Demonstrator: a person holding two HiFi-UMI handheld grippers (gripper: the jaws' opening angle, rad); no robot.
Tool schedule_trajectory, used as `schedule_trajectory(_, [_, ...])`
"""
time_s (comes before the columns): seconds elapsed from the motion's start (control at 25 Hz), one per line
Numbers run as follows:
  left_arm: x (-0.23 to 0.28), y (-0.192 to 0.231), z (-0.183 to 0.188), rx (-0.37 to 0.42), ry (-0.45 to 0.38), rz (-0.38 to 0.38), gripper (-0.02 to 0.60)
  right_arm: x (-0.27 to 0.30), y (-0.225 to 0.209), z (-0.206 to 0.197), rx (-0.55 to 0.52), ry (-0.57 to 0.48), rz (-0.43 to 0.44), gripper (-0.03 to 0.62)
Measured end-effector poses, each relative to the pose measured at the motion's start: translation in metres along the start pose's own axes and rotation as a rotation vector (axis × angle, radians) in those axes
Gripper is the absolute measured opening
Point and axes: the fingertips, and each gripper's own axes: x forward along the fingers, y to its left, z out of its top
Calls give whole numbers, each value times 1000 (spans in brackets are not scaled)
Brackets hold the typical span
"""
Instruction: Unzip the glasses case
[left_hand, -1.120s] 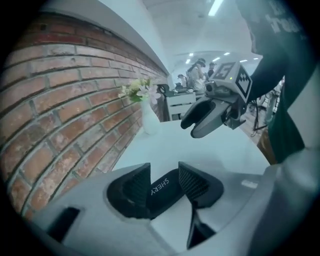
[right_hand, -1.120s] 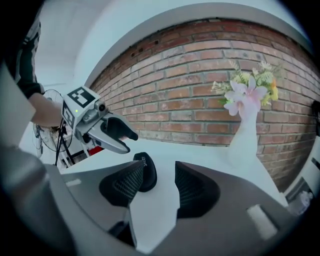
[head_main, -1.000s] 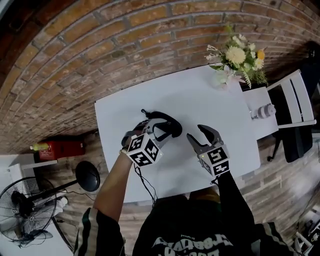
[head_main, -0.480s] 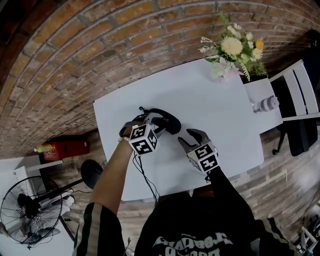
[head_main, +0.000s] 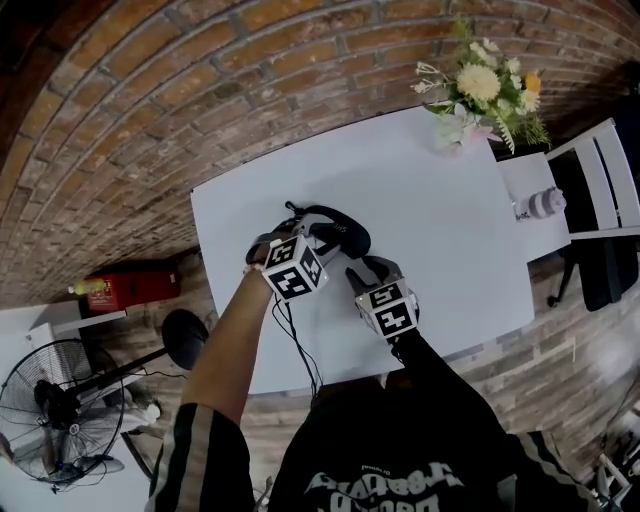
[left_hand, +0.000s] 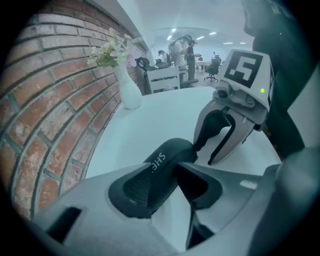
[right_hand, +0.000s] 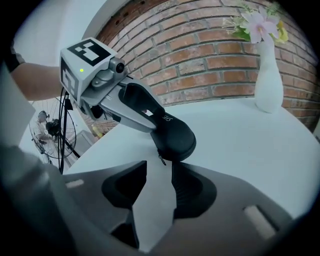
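Note:
The black glasses case (head_main: 342, 230) lies on the white table (head_main: 440, 200). My left gripper (head_main: 298, 238) is shut on its left end; in the left gripper view the case (left_hand: 167, 152) sits pressed between the two pads (left_hand: 132, 192). My right gripper (head_main: 368, 270) stands just in front of the case's rounded near end (right_hand: 175, 135). Its jaws have just been closing and still show a gap, open, with nothing pressed between them. The small zip pull (right_hand: 161, 161) hangs from the case right ahead of the fingertips. The right gripper (left_hand: 204, 154) also shows behind the case.
A white vase of flowers (head_main: 478, 98) stands at the table's far right corner. Beside the table are a white chair (head_main: 600, 190) and a bottle (head_main: 540, 205). The brick wall (head_main: 150, 120) runs along the far edge. A fan (head_main: 50, 410) stands on the floor at the left.
My right gripper has come down and leftward until its tips are next to the case's near end, and its jaws have narrowed. The left gripper has sunk onto the case and stayed there.

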Motion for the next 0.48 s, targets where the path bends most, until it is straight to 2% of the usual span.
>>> schedule_trajectory(0.16, [0,0,-1,-37,20,15,160,3,-1,2,45,-4,-53,138])
schedule_trajectory(0.28, [-1,1,-1,-65,40,33,158,6,4,1,64,10,-43,118])
schedule_trajectory(0.36, [-1,1,-2,-93,36,38,156,8,10,0,59,17,-28,114])
schedule_trajectory(0.48, [-1,2,0,-152,11,39,156,8,8,-3,63,26,-68,114])
